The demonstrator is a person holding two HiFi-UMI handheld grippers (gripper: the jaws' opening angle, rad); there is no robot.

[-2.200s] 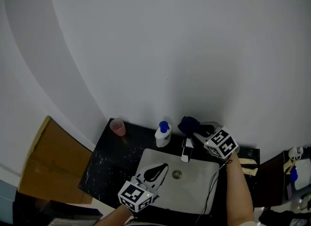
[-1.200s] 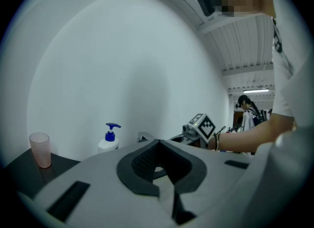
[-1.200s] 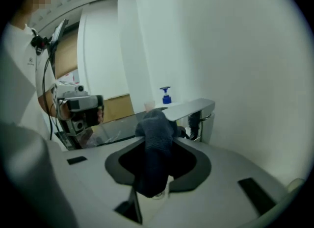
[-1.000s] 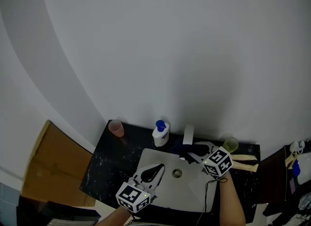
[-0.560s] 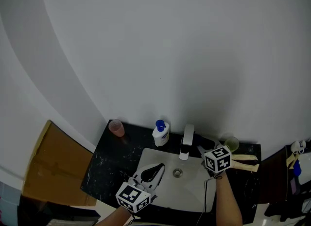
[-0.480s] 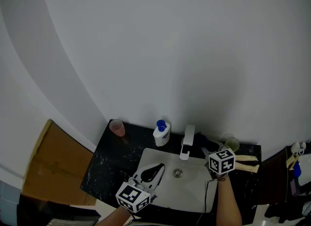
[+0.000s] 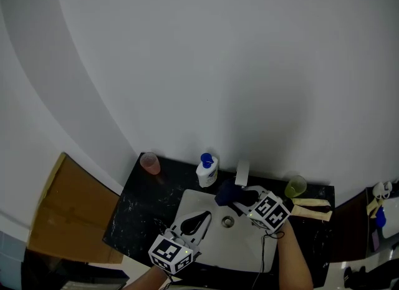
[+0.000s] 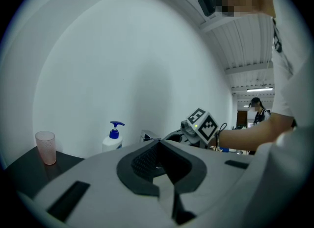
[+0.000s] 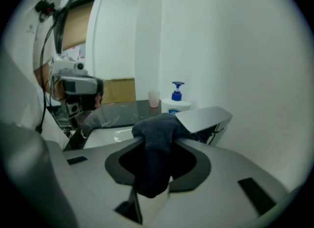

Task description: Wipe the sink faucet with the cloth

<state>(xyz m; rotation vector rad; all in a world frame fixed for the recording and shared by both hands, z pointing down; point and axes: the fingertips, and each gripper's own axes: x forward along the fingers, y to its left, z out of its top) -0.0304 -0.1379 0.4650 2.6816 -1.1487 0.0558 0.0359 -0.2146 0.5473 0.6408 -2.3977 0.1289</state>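
Observation:
The flat silver faucet stands at the back rim of the white sink. A dark blue cloth is bunched in my right gripper, which is shut on it. The cloth lies against the near left end of the faucet spout, above the basin. In the right gripper view the cloth hangs down between the jaws of the right gripper. My left gripper hovers over the basin's front left; its jaws meet, and the left gripper holds nothing.
A white soap bottle with a blue pump stands left of the faucet, and a pink cup further left on the black counter. A green cup is at the right. Cardboard leans by the counter's left end.
My right gripper, with the cloth, has swung from the right side of the faucet leftward across the spout to its front left. The left gripper has stayed still.

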